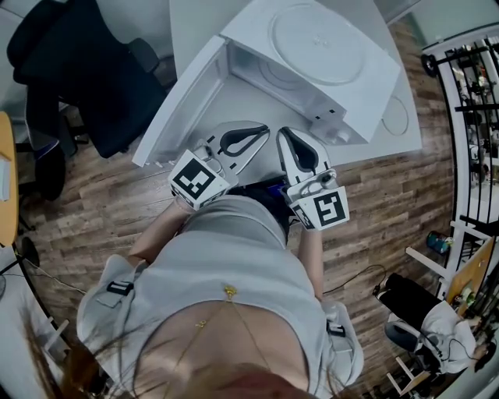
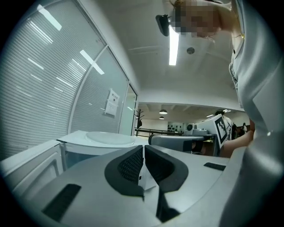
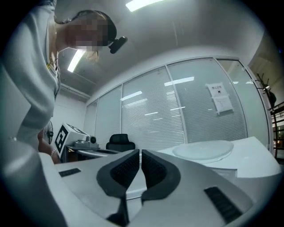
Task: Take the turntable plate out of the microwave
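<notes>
The turntable plate (image 1: 316, 43), a round clear glass disc, lies flat on the roof of the boxy white microwave (image 1: 373, 86). I judge the take-out done, since that flat top bears the plate steadily and keeps it clear of the oven's mouth. The white tabletop (image 1: 199, 23) carries the microwave and runs out in front of it. The microwave's white door (image 1: 183, 101) stands swung wide at the microwave's front, leaving the cavity exposed. My left gripper (image 1: 263, 131) and right gripper (image 1: 285, 134) hover side by side in front of the microwave, close to my body. Each has its jaws pressed together on nothing, well apart from the plate.
</notes>
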`<state>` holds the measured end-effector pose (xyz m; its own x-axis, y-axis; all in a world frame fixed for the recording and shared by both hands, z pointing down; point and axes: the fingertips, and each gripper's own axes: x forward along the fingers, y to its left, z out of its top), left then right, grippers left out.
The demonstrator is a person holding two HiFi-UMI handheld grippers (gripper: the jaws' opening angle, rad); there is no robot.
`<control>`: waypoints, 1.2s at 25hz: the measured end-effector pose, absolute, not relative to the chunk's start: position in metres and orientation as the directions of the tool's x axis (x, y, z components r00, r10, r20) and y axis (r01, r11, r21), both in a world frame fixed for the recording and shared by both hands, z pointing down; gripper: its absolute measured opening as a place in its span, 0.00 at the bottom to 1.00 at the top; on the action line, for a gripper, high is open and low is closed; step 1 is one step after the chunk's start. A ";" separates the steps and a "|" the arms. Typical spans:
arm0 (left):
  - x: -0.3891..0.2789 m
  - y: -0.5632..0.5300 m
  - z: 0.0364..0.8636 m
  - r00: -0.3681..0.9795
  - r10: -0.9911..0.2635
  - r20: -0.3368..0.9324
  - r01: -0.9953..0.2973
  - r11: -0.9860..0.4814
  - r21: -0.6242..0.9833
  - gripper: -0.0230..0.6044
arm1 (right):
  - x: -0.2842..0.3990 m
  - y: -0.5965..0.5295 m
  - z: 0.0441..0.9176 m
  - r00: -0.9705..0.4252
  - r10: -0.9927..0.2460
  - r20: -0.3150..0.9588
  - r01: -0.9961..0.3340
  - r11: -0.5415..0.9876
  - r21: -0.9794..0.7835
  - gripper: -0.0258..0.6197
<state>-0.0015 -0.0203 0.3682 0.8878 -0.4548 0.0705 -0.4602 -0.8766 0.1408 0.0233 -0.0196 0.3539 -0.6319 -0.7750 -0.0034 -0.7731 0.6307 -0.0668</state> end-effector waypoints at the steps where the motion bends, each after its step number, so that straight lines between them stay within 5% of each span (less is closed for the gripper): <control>1: -0.001 -0.020 0.363 0.887 -0.458 0.056 -0.461 -0.876 0.144 0.10 | 0.023 -0.019 0.349 -0.633 -0.774 -0.011 -0.772 0.632 -0.059 0.08; 30: -0.002 -0.016 0.333 0.890 -0.456 0.026 -0.455 -0.882 0.123 0.08 | 0.019 -0.011 0.332 -0.643 -0.765 -0.014 -0.764 0.643 -0.045 0.07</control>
<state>-0.0018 -0.0157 0.3331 0.8898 -0.4556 0.0258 -0.4551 -0.8818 0.1235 0.0193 -0.0113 0.3317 -0.6434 -0.7654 -0.0143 -0.7643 0.6433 -0.0447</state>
